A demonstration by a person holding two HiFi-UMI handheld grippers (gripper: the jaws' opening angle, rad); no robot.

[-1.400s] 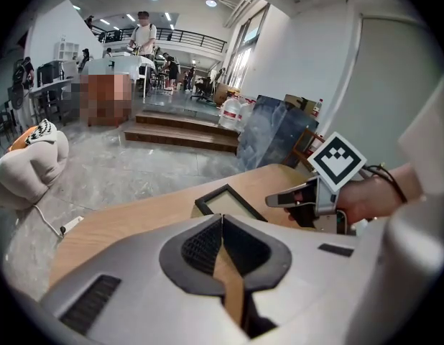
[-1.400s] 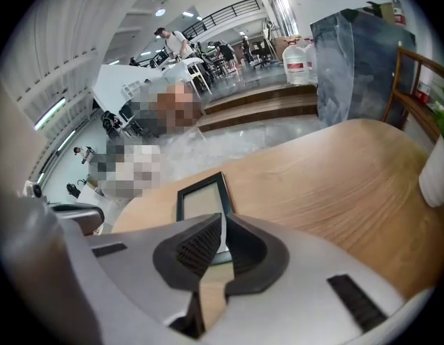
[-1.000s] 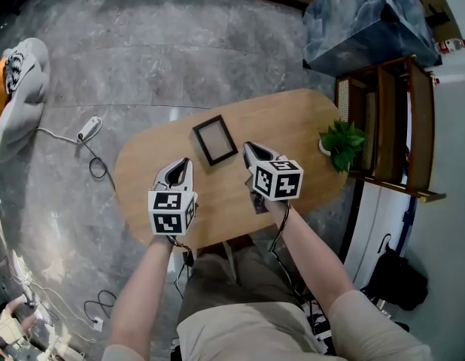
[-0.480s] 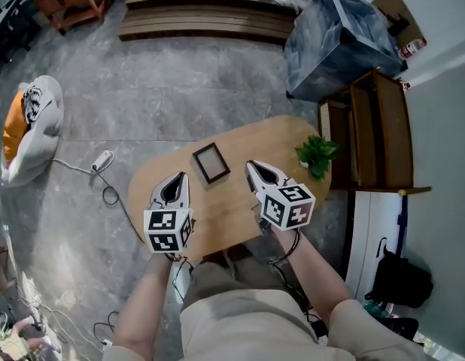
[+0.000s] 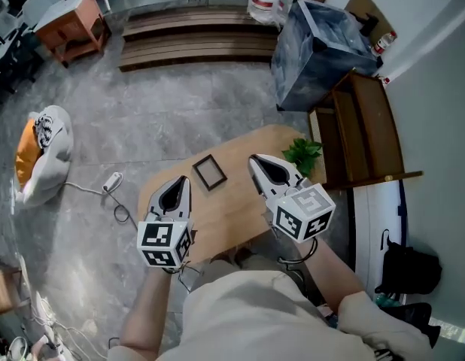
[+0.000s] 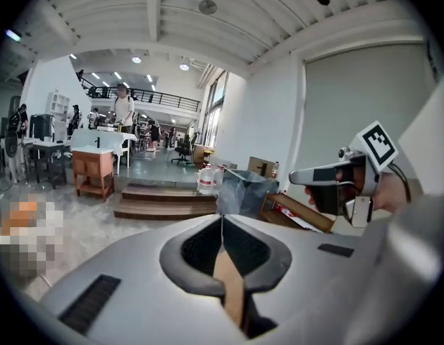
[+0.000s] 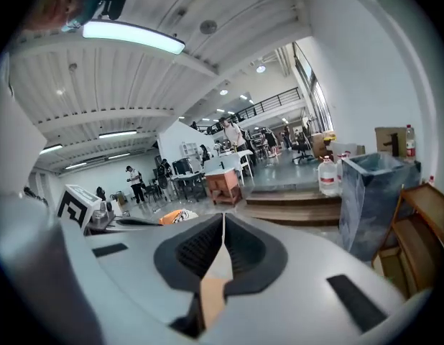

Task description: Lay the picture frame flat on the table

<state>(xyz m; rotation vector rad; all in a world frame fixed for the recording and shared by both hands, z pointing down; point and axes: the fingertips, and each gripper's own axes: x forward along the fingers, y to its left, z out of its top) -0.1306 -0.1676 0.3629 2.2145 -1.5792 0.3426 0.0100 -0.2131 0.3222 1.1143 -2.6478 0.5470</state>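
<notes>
Picture frame [image 5: 209, 172] flat on table [image 5: 226, 210], small, its contents indistinct

Open bench [image 5: 225, 216] surrounds the picture frame [image 5: 209, 172]; a plant [image 5: 301, 155] seemingly blocks the far right edge.

The left gripper [image 5: 185, 179], right gripper [image 5: 253, 159] and torso [image 5: 240, 314] are covering the table's [image 5: 225, 201] near edge. The frame's [image 5: 209, 172] contents are appearing too small to tell. The head view's bottom edge is cutting off the left arm [image 5: 151, 299] and right arm [image 5: 332, 271]. Leaves are hiding the plant's [image 5: 302, 154] base.
</notes>
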